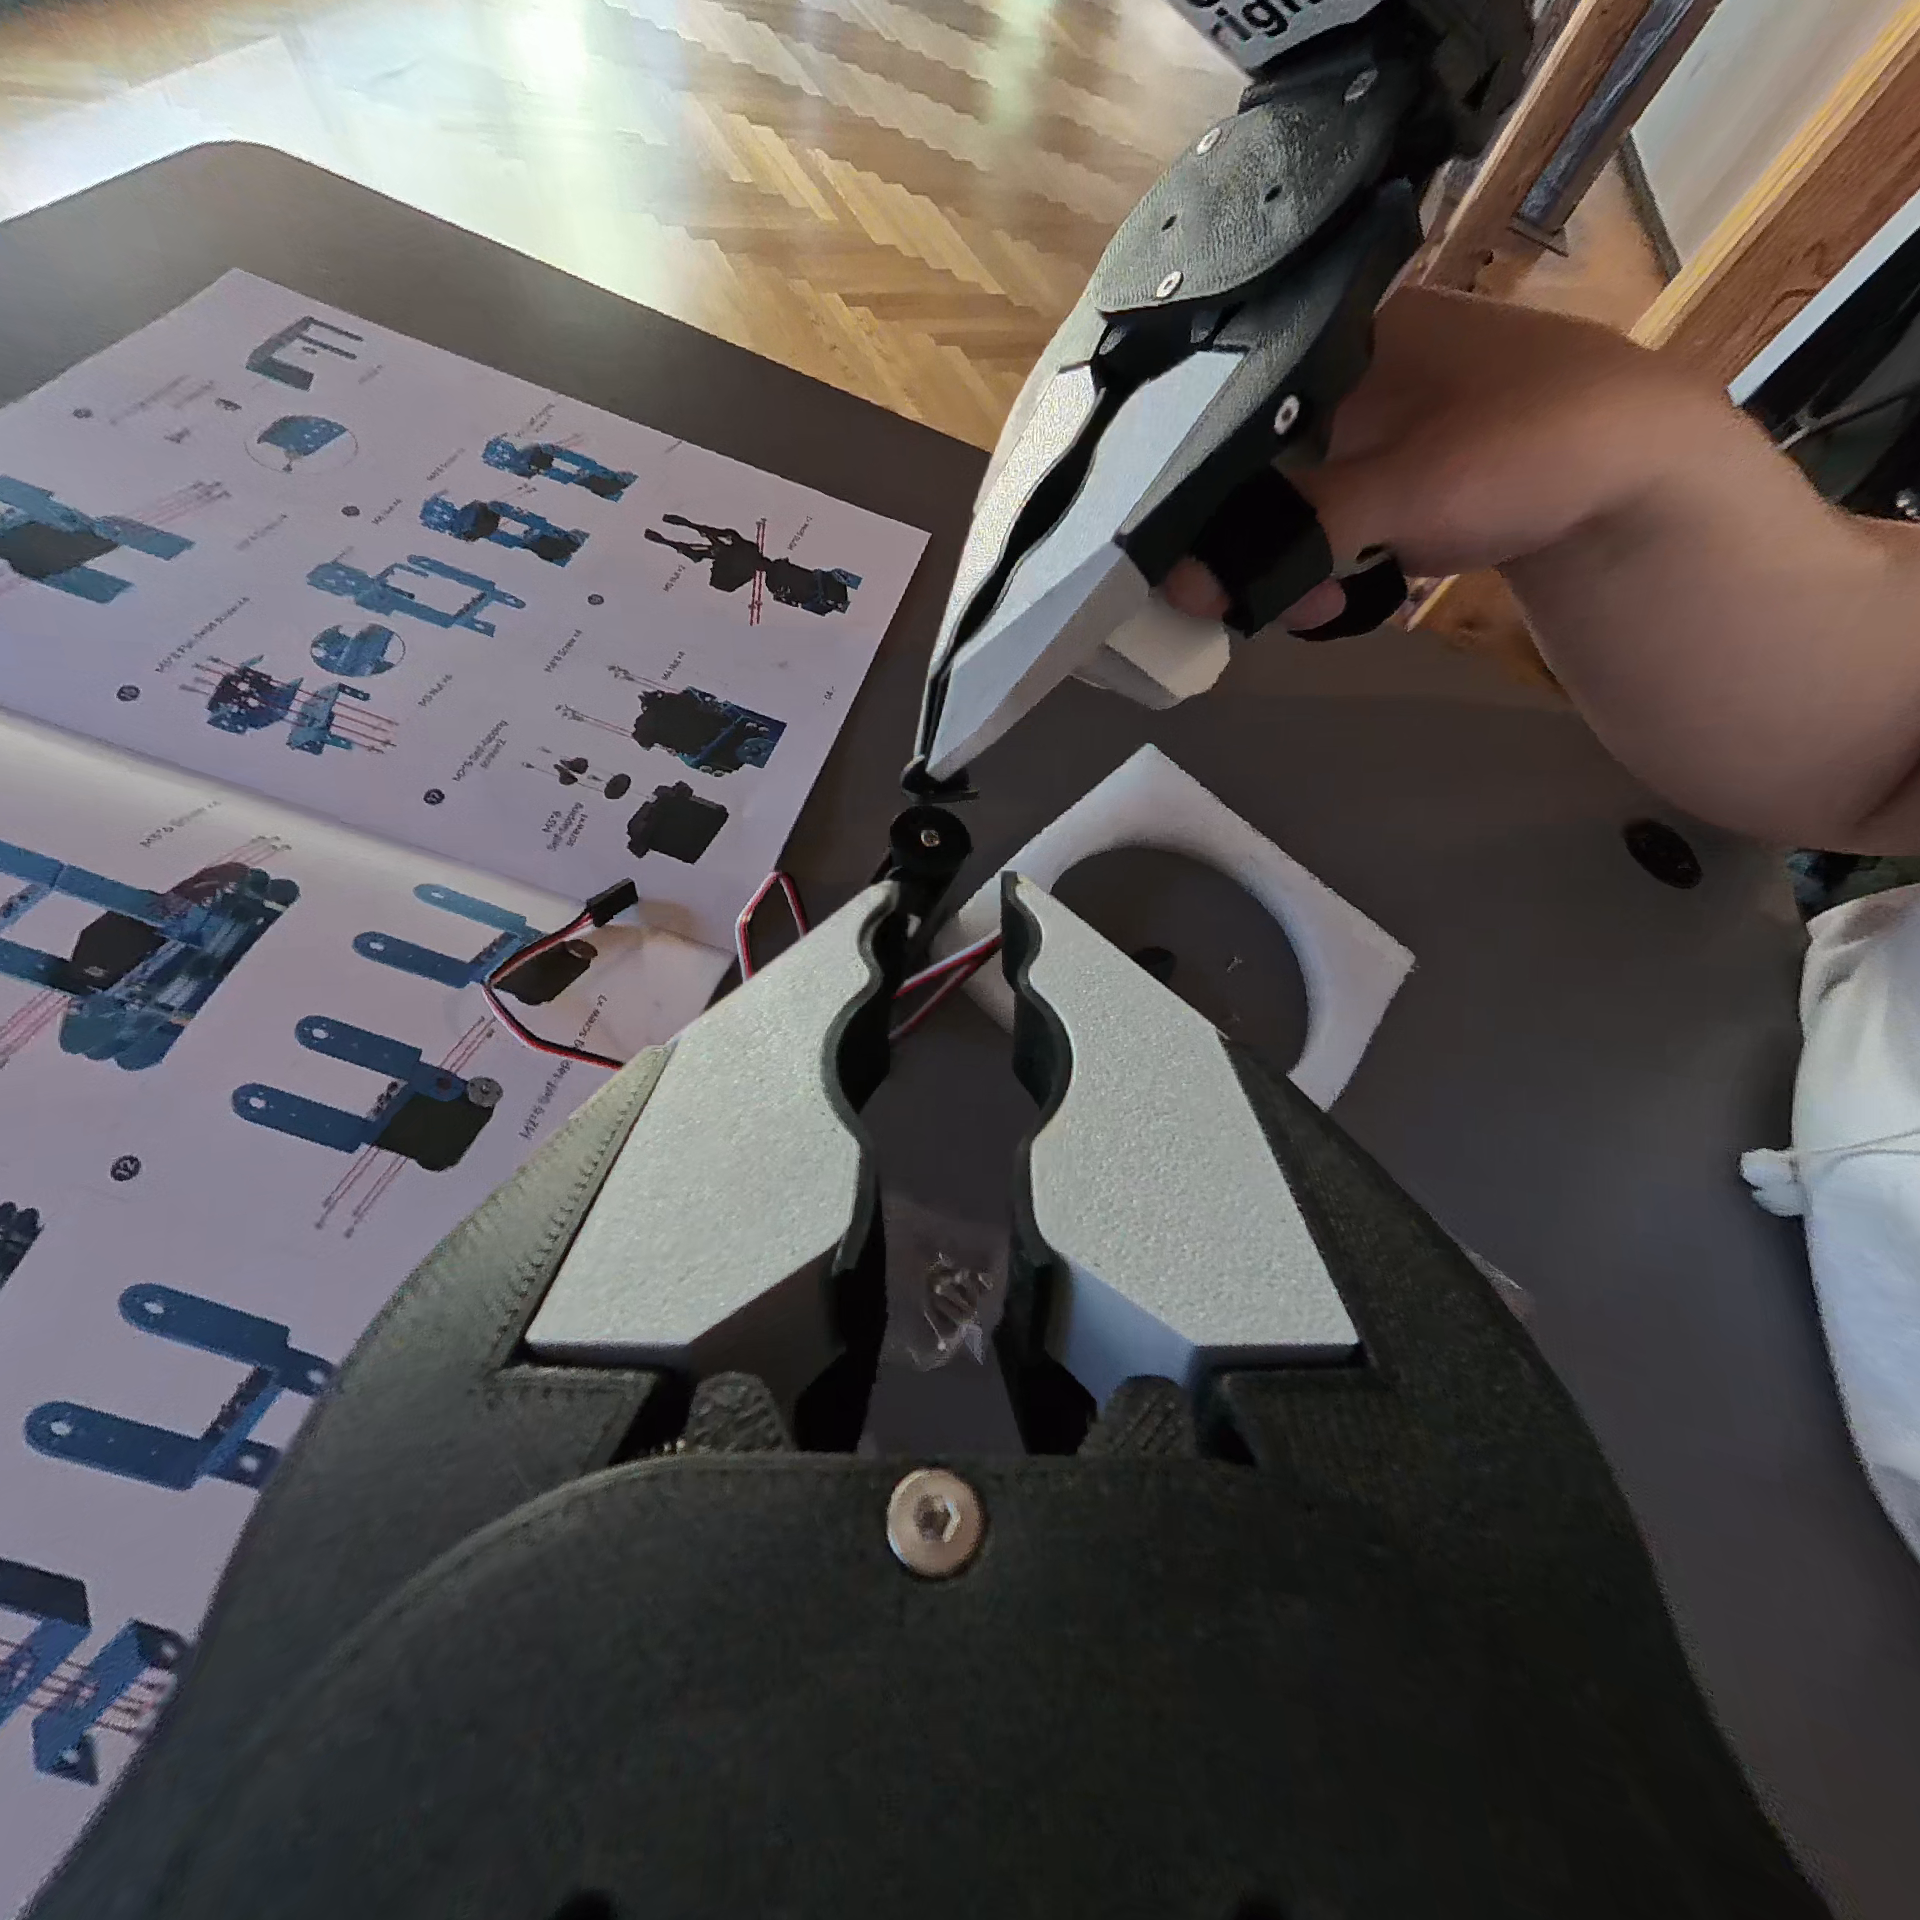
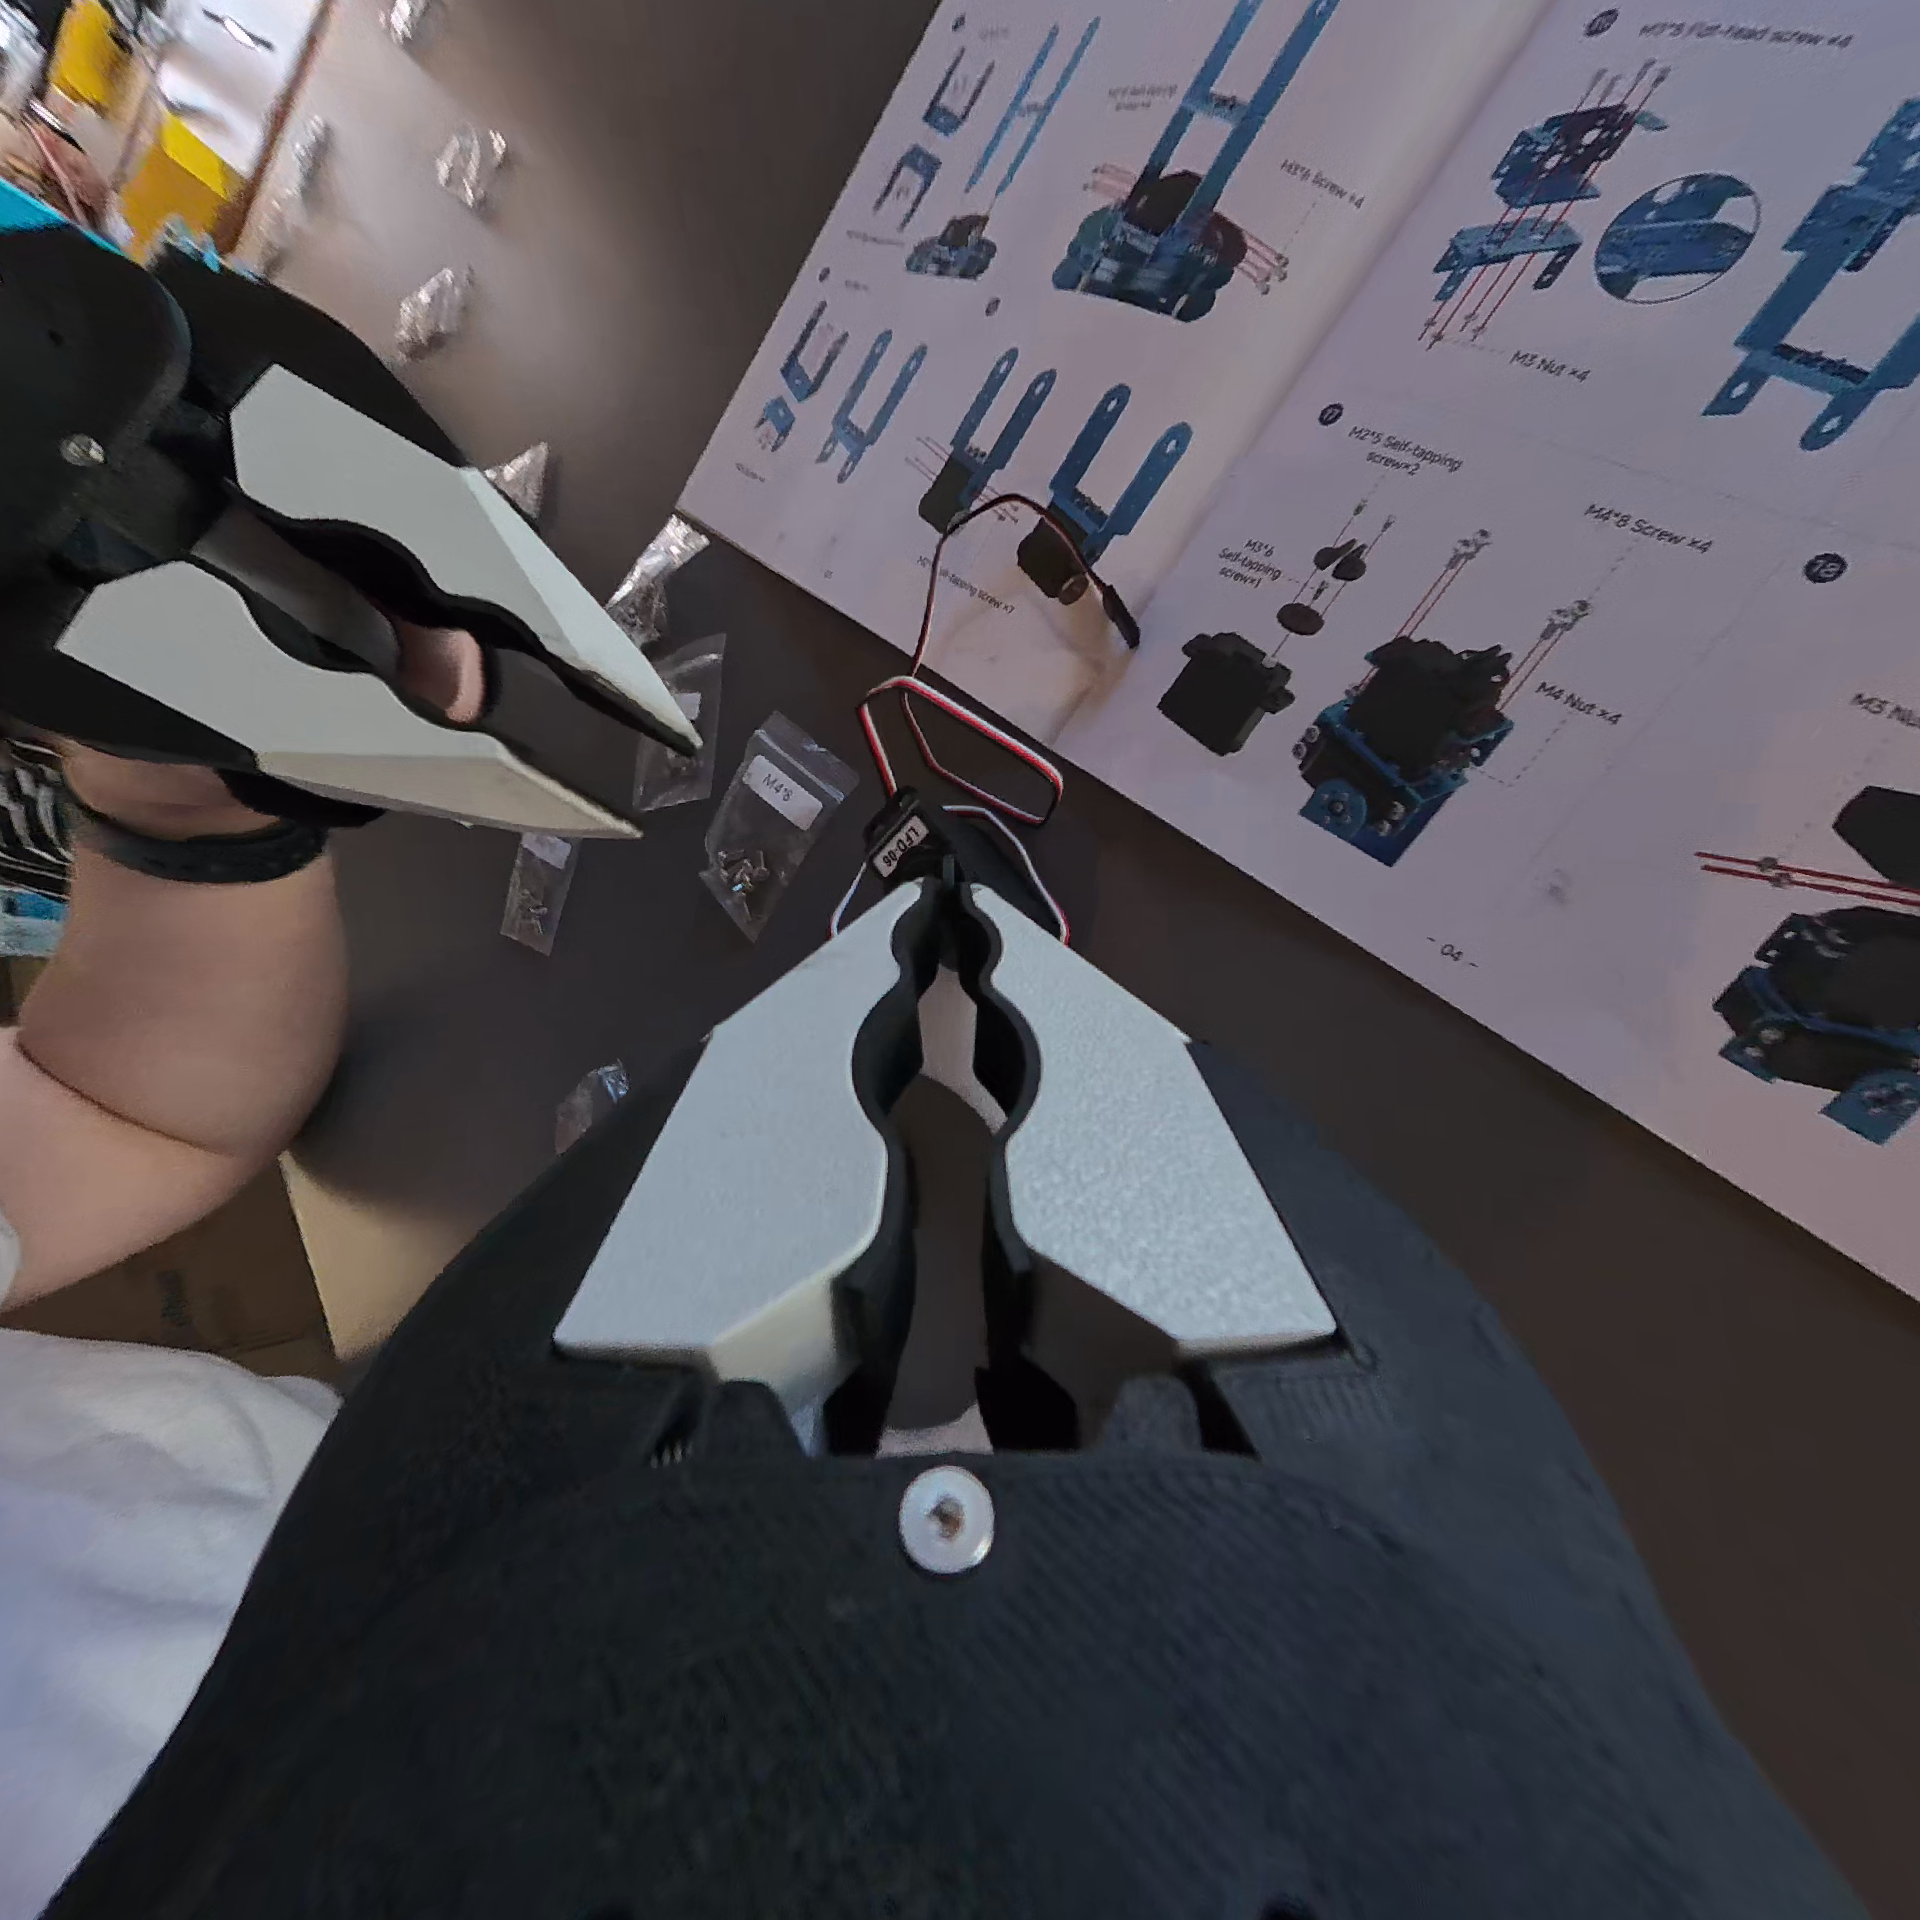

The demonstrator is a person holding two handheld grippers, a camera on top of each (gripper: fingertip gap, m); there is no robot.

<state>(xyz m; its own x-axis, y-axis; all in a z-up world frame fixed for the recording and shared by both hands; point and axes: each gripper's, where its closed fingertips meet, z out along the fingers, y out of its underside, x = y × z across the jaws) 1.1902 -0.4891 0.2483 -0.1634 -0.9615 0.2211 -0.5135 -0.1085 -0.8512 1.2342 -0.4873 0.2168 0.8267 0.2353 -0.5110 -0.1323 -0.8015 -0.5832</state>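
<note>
Only right view shows screw bags (image 2: 774,831) beside servo (image 2: 902,840).

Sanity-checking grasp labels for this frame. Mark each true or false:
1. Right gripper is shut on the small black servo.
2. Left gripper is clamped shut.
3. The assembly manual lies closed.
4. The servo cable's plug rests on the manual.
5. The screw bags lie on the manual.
1. True: the right gripper pinches the top of the servo.
2. False: the left gripper is open, its jaws apart, tips beside the servo.
3. False: the manual lies open, showing diagrams.
4. True: the plug rests on a page.
5. False: the screw bags lie on the dark table beside it.
</note>
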